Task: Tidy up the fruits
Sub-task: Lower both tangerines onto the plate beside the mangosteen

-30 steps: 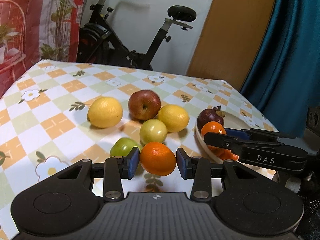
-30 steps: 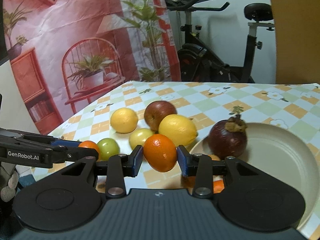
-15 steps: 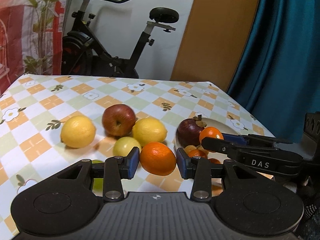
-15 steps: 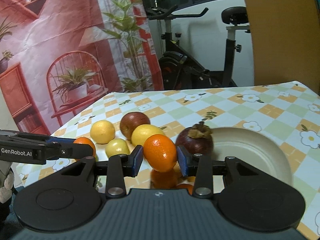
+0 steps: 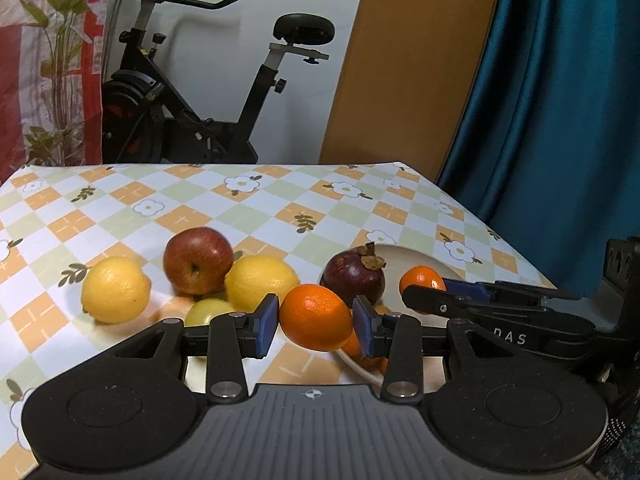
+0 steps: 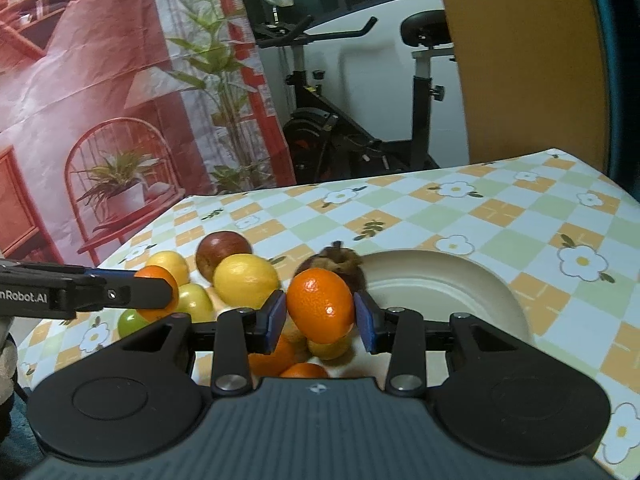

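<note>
Oranges ride in both grippers above a checked tablecloth (image 5: 248, 216): the left gripper (image 5: 315, 322) is clamped on one orange (image 5: 316, 317), the right gripper (image 6: 320, 314) on another orange (image 6: 321, 305), each pinched across its middle between blue pads, seemingly bound for the cream plate (image 6: 452, 284). A mangosteen (image 5: 354, 278) and more citrus already sit on that plate at the left gripper's 1 o'clock. Two lemons (image 5: 115, 290), a red apple (image 5: 198, 260) and green fruit wait on the cloth at 10 o'clock.
</note>
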Motion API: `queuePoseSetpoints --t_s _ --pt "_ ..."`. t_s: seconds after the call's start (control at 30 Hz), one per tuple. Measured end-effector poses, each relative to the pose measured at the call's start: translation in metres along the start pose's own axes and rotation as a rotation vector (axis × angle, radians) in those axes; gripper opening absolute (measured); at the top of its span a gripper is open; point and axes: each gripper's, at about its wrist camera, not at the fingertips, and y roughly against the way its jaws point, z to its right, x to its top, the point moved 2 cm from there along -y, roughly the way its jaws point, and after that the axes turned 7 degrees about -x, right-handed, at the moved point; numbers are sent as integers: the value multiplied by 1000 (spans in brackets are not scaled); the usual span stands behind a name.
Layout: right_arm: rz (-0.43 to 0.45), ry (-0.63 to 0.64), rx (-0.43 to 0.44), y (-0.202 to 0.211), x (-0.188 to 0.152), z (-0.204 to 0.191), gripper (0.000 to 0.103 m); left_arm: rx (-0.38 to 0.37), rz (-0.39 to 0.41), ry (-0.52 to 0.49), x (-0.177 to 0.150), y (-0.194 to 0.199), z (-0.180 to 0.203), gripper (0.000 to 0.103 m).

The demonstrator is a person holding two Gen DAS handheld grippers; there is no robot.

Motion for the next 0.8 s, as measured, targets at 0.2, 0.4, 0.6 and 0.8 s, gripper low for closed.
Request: queuePoseSetpoints --t_s 0.2,0.4,0.6,0.8 --pt "-9 -30 -50 -4 -4 16 40 -6 3 -15 10 -11 5 43" --pt "-3 -20 -99 -5 -5 24 40 -34 -16 -47 20 -34 19 43" --pt "-12 -21 -141 -5 -5 35 40 -75 -24 -72 35 -62 31 43" --pt "-11 -3 -172 -10 -2 43 40 -109 -50 -129 43 -96 47 43"
